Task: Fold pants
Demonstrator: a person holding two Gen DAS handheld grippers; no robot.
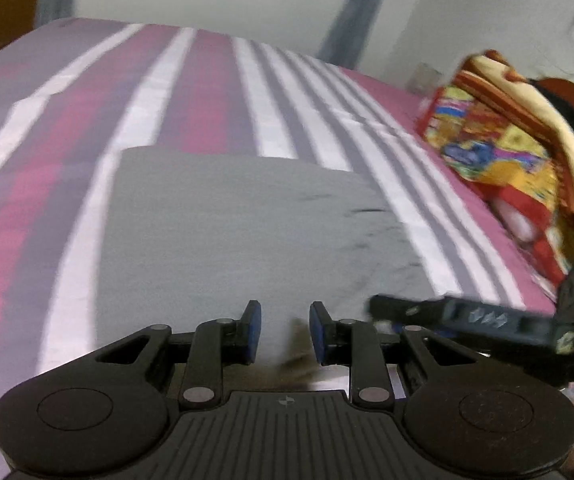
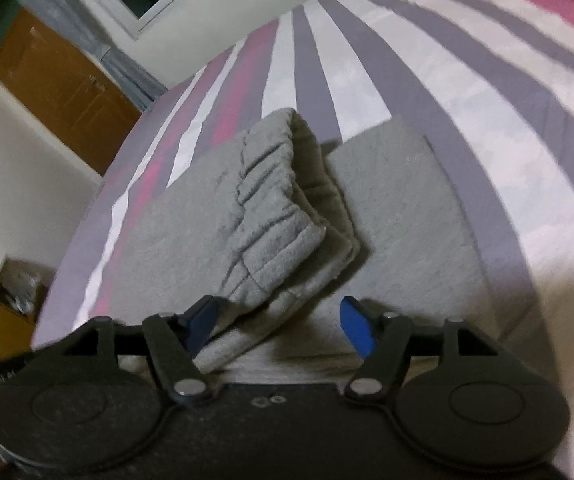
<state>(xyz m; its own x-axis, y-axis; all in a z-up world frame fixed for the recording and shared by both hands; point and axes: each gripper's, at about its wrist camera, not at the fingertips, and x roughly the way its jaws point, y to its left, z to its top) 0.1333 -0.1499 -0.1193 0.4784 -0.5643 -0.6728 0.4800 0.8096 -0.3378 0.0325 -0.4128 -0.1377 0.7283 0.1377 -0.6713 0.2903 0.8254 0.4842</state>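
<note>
Grey fleece pants (image 1: 243, 232) lie flat on a striped bed. In the right wrist view the elastic waistband (image 2: 275, 208) is folded over onto the pants (image 2: 403, 216) and lies between the fingers. My left gripper (image 1: 285, 332) is open and empty, just above the near edge of the pants. My right gripper (image 2: 281, 330) is open wide, low over the waistband end; cloth touches the left fingertip (image 2: 201, 322). The right gripper also shows in the left wrist view (image 1: 467, 316), reaching in from the right.
The bed sheet (image 1: 87, 120) has pink, grey and white stripes. A colourful folded blanket (image 1: 503, 140) lies at the bed's right side. A wooden cabinet (image 2: 59, 88) and white wall stand beyond the bed's far edge.
</note>
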